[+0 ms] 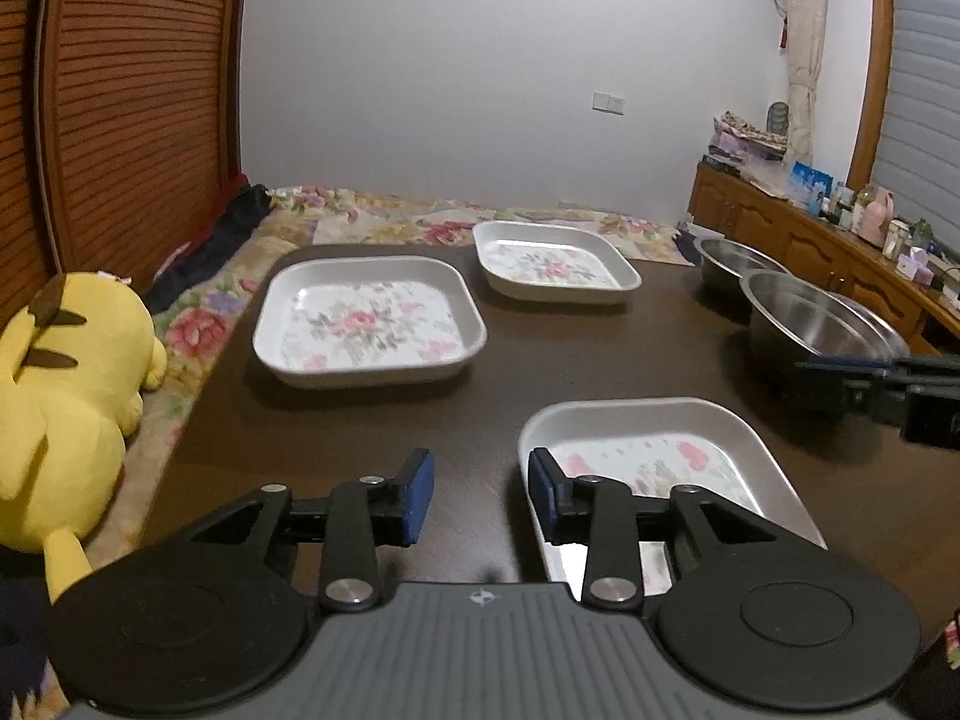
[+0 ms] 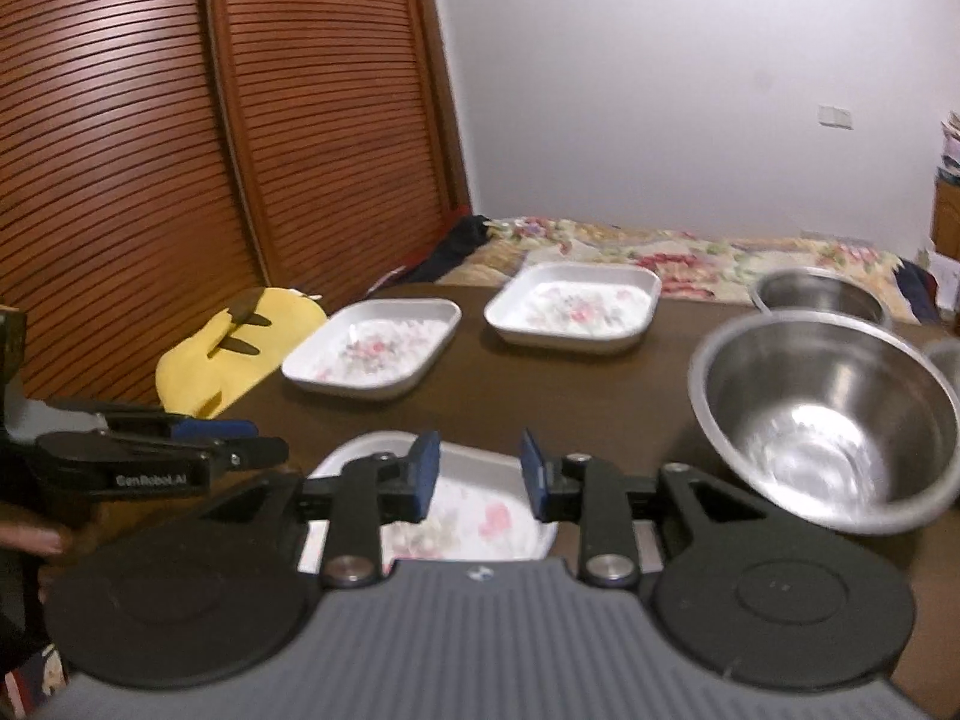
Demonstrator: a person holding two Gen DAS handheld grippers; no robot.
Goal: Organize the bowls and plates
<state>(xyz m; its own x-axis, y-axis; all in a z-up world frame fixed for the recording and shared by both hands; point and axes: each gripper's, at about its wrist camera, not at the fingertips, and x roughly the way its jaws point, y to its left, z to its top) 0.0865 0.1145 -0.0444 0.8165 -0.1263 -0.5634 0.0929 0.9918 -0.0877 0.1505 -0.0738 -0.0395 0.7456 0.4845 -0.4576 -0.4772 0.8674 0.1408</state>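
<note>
The nearest floral plate (image 1: 660,450) lies flat on the dark table (image 1: 360,420), at about one o'clock from my left gripper (image 1: 480,495), whose pads stand apart and empty just beside its near-left rim. To lift it well, I'd judge I should slide one pad under that rim and pinch the lip squarely. My right gripper (image 2: 480,474) hovers above the same plate, also spread and holding nothing. Two more plates sit at eleven and twelve o'clock; steel bowls (image 2: 822,414) at two. The plate's near edge is hidden behind my tool.
</note>
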